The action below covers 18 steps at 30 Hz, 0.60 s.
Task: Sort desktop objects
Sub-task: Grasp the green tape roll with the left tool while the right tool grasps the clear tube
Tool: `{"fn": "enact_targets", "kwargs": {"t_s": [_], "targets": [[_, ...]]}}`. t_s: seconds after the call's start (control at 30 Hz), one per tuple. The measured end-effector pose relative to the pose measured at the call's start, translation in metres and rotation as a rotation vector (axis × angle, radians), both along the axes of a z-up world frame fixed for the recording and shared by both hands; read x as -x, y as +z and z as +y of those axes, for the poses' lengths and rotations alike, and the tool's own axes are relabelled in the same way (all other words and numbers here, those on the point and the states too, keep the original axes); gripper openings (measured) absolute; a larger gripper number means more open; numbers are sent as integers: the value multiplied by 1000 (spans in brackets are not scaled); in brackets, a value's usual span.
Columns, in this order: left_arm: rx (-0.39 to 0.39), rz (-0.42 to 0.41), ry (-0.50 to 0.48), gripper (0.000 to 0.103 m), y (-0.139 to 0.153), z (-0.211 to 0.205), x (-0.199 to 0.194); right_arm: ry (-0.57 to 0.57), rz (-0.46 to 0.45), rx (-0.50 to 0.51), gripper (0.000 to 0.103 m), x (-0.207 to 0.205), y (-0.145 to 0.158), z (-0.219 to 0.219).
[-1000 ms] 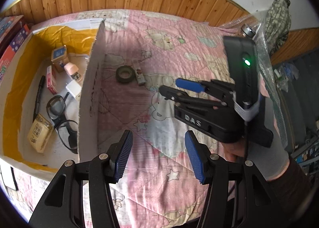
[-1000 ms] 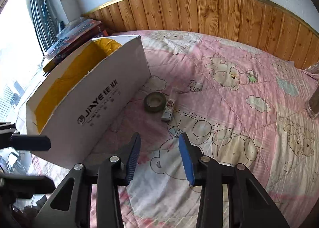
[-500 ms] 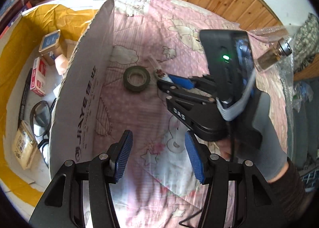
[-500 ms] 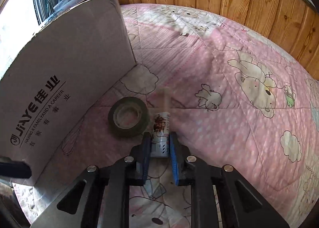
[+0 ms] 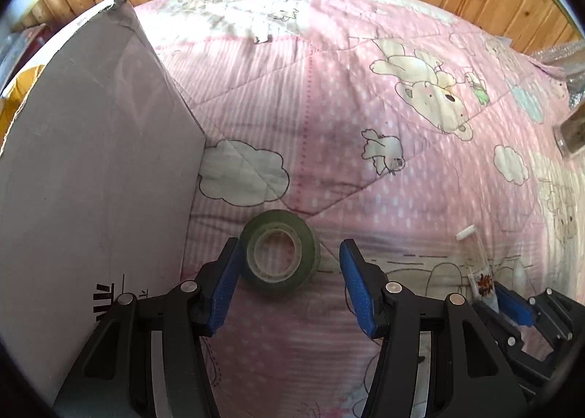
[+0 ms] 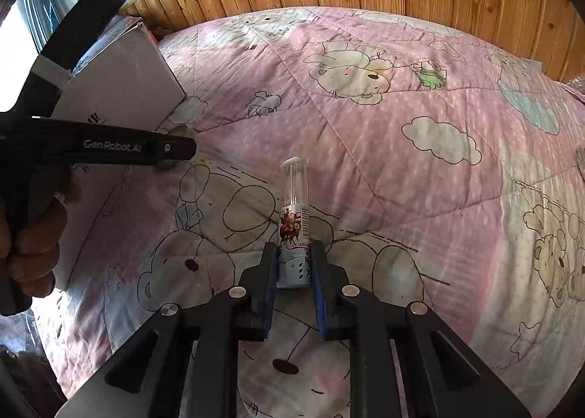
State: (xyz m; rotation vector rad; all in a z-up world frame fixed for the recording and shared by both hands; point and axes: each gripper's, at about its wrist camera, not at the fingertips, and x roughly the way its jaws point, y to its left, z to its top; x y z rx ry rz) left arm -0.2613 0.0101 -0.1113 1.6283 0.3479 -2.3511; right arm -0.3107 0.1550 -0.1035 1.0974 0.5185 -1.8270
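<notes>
I'm clamping the right gripper (image 6: 292,270) on a small clear-capped tube (image 6: 294,231), while my left gripper (image 5: 289,277) is hanging open around the tape roll (image 5: 279,251) on the pink quilt (image 5: 365,133), just right of the cardboard box (image 5: 91,180). I'm judging the left pad (image 5: 226,282) could nudge the roll aside as it closes.

White lettering reading "GenRobot.AI" runs along the black left gripper (image 6: 172,147) at the left of the right wrist view. The box (image 5: 91,198) beside it shows only cut-off black strokes; print on the tube (image 6: 294,231) label is too small to read.
</notes>
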Motion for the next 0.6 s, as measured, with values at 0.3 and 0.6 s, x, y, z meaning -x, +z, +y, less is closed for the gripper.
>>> {"fn": "enact_targets", "kwargs": {"t_s": [0.3,0.6], "targets": [[-48,88,13,16,9,-15,-10,-1,-20,44,19,2,1,4],[-101,97,16,11,25,-2,-35,-43,-100,115,19,0,5,16]]}}
